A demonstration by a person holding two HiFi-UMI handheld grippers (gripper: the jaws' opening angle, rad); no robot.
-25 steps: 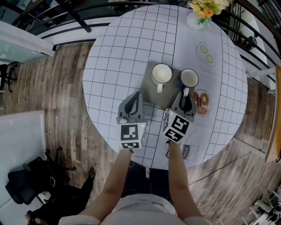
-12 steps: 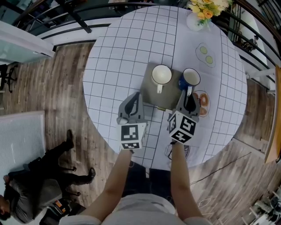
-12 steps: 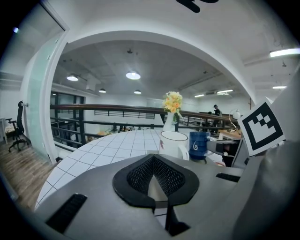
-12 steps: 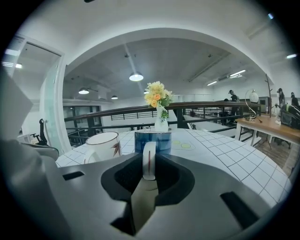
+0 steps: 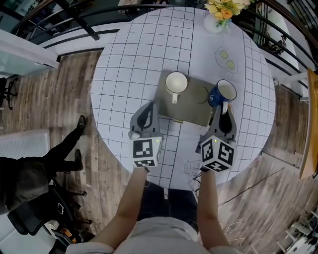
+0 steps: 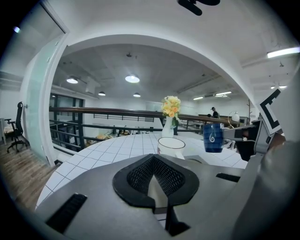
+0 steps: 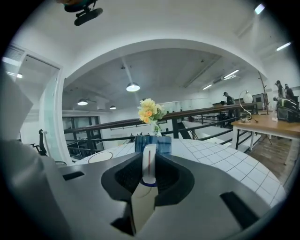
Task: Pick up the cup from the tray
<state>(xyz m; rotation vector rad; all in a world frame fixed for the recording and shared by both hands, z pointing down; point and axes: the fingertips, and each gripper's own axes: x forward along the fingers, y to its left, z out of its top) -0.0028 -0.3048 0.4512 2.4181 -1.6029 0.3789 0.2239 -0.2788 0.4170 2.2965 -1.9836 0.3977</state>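
A blue cup with a white inside hangs above the table just right of the grey tray. My right gripper is shut on its handle. In the right gripper view the white-edged handle stands upright between the pads, with the cup body beyond. A white cup stands on the tray's left part, also seen in the left gripper view. My left gripper rests near the tray's front left corner, jaws shut with nothing in them.
A vase of yellow flowers stands at the round table's far edge. A small plate with two green pieces lies behind the blue cup. A printed napkin lies near the front edge. A person is on the wooden floor at left.
The right gripper has lifted the blue cup off the tray's right side and carried it right and towards me. The left gripper and the white cup have stayed put.
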